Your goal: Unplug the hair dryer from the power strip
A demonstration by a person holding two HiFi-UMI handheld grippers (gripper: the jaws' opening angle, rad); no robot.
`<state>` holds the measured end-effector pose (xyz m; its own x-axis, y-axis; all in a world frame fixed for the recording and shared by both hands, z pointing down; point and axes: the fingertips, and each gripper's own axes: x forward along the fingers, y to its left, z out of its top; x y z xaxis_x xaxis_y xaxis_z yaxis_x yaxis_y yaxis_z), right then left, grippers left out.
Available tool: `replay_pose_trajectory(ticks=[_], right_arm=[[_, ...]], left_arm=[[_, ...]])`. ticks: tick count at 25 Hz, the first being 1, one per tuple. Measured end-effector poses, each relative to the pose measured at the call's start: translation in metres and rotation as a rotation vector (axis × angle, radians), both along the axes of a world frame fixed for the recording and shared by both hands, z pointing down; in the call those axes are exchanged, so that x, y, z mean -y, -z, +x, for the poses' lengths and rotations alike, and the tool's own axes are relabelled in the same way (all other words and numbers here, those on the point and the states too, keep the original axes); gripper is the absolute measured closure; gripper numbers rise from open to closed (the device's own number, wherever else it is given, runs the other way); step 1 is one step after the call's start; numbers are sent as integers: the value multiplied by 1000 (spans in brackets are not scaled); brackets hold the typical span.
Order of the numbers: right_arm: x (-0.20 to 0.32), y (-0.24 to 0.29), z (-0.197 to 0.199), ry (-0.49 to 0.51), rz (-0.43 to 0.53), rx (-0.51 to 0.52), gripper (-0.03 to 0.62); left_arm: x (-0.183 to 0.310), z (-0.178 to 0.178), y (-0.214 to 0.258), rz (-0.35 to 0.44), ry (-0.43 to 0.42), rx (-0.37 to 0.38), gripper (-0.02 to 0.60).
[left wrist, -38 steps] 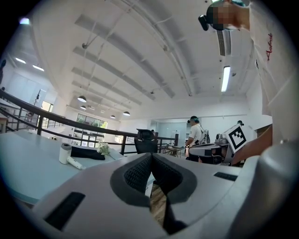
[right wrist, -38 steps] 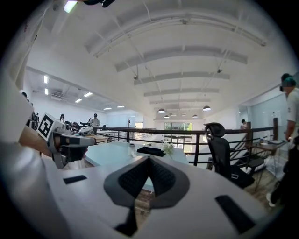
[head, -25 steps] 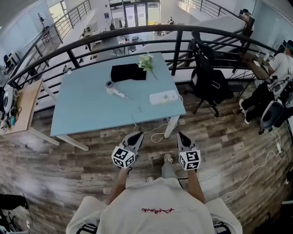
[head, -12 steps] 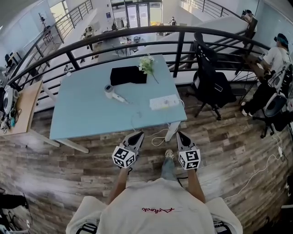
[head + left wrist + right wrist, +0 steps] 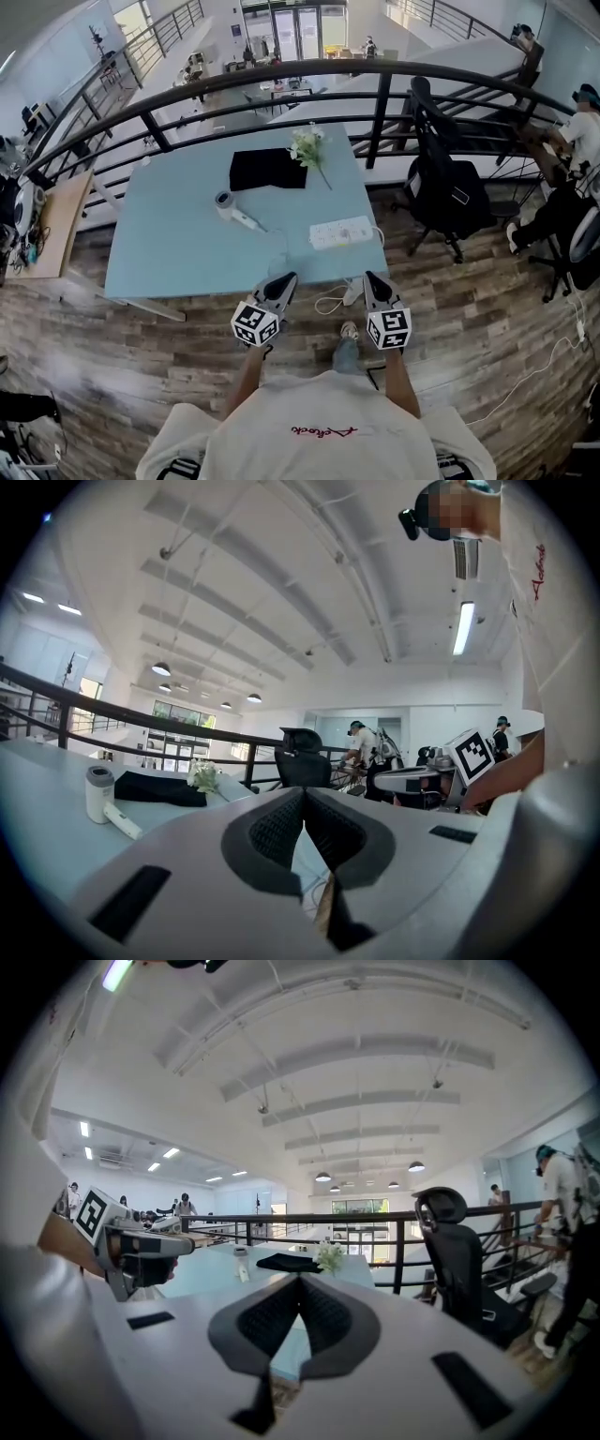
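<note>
- Mezzanine with a wood-plank floor (image 5: 487, 309) and a dark railing (image 5: 281, 77). A pale blue worktop (image 5: 178, 253) stands ahead of me, against that railing.
- Task item: the hair dryer (image 5: 232, 208) is small, white and grey. It lies on its side near the middle of the worktop, just in front of a black cloth (image 5: 268, 169) and left of a sprig of white flowers (image 5: 309, 147).
- Second item: the white power strip (image 5: 341, 232) lies toward the right front of the worktop, well apart from the dryer. A white cord (image 5: 330, 302) loops below that edge. The plug seated in the strip is too small to make out.
- My left gripper (image 5: 283, 281) has its fingers (image 5: 274, 829) closed pad to pad with nothing between them. It hovers short of the worktop's front edge.
- My right gripper (image 5: 373, 279) is level with the left one. Its fingers (image 5: 270, 1319) are likewise pressed together and empty.
- Progress, as judged: not begun. Neither gripper is near the strip.
- Handling, as judged:
  - The plug should be small, rigid and smooth, and probably seats firmly.
  - Grip it across its body. The limp cord would only strain.
  - The strip looks light and liable to lift or slide, so pin a bare end of its casing with the other gripper.
- Both sets of fingers must open before any hold.
</note>
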<state>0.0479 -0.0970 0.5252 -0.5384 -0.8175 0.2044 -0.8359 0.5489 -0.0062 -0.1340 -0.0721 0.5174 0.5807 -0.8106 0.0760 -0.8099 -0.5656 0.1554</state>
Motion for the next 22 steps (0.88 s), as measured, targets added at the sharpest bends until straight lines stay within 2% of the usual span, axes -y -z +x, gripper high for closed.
replay_pose_trajectory(ticks=[16, 22], right_arm=[[141, 6, 4, 149, -28, 36, 577], [179, 2, 3, 208, -41, 53, 577]], left_arm=[[127, 26, 7, -35, 114, 19, 569], [170, 42, 6, -43, 125, 73, 569]])
